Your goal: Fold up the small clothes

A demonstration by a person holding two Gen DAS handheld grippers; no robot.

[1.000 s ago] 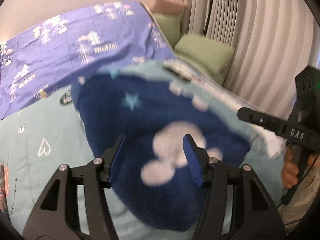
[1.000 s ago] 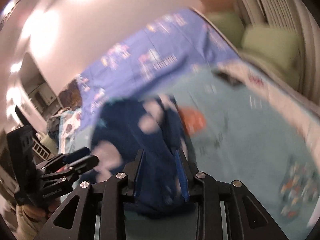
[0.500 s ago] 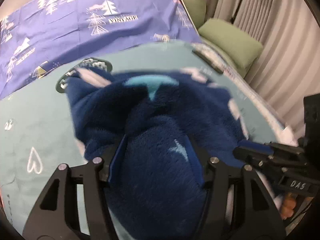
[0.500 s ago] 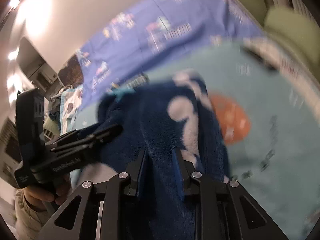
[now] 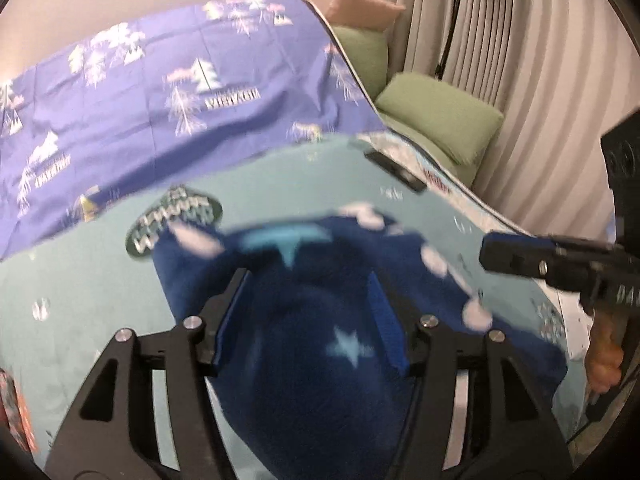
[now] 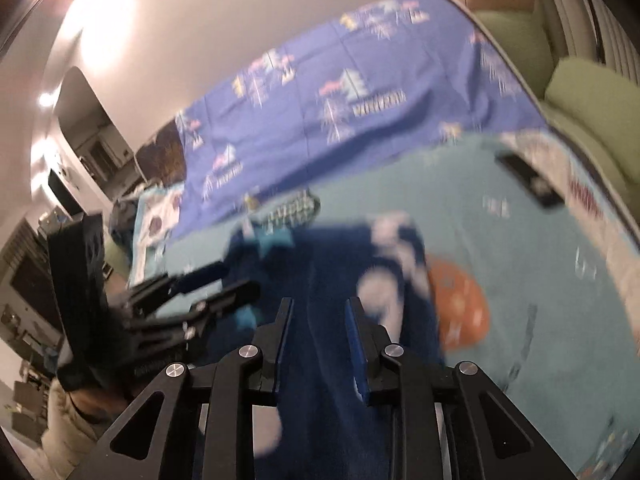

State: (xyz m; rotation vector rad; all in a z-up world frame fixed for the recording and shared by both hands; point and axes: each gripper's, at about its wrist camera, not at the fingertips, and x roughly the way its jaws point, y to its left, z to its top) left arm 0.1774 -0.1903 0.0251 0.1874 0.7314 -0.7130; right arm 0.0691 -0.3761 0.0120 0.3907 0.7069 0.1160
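Observation:
A navy fleece garment (image 5: 320, 344) with white shapes and pale blue stars lies bunched on the light teal bedspread (image 5: 80, 288). My left gripper (image 5: 308, 300) hangs over it with its jaws wide apart, the fabric under and between the fingers. My right gripper (image 6: 316, 320) has its jaws apart over the same garment (image 6: 332, 264). In the left wrist view the right gripper (image 5: 520, 258) shows at the right. In the right wrist view the left gripper (image 6: 224, 280) shows at the left.
A purple sheet with tree prints (image 5: 160, 92) covers the far half of the bed. Green cushions (image 5: 440, 116) and curtains stand at the right. A black phone-like object (image 5: 396, 172) lies near the bed's right edge. An orange print (image 6: 460, 312) shows on the bedspread.
Both grippers have lifted back from the garment. The right gripper's jaws, close on the fabric before, now stand wider apart. The garment has dropped lower onto the bed.

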